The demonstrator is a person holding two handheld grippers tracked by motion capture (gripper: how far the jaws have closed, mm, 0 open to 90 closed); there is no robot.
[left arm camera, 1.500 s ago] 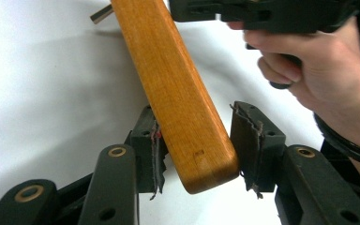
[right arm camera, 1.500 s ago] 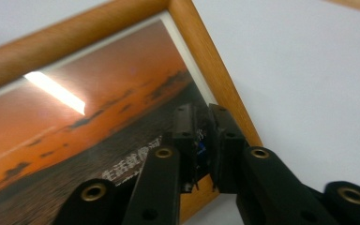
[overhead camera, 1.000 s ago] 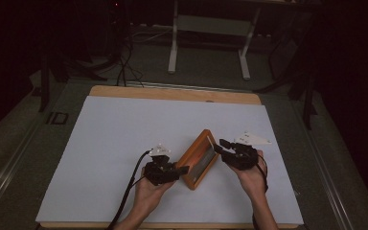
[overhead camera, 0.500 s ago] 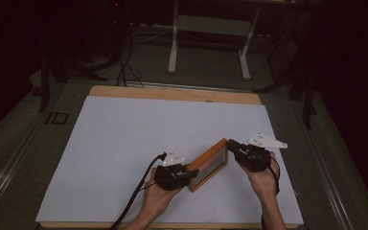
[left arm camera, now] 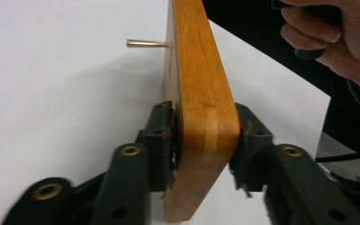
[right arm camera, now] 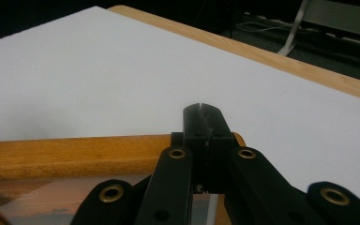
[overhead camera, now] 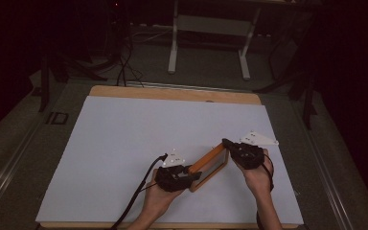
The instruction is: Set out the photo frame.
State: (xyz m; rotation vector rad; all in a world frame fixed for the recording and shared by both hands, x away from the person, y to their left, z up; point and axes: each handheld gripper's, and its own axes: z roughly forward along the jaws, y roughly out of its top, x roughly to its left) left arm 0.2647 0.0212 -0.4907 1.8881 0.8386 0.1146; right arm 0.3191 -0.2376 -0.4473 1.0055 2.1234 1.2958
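No writing I can read. The left gripper (left arm camera: 205,154) clamps the wooden frame's (overhead camera: 210,166) corner; the right gripper (right arm camera: 201,140), jaws pressed together, grips its far end.

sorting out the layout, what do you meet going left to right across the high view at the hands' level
black cable → left claw → orange wooden picture frame → right claw → grey three-cornered plate
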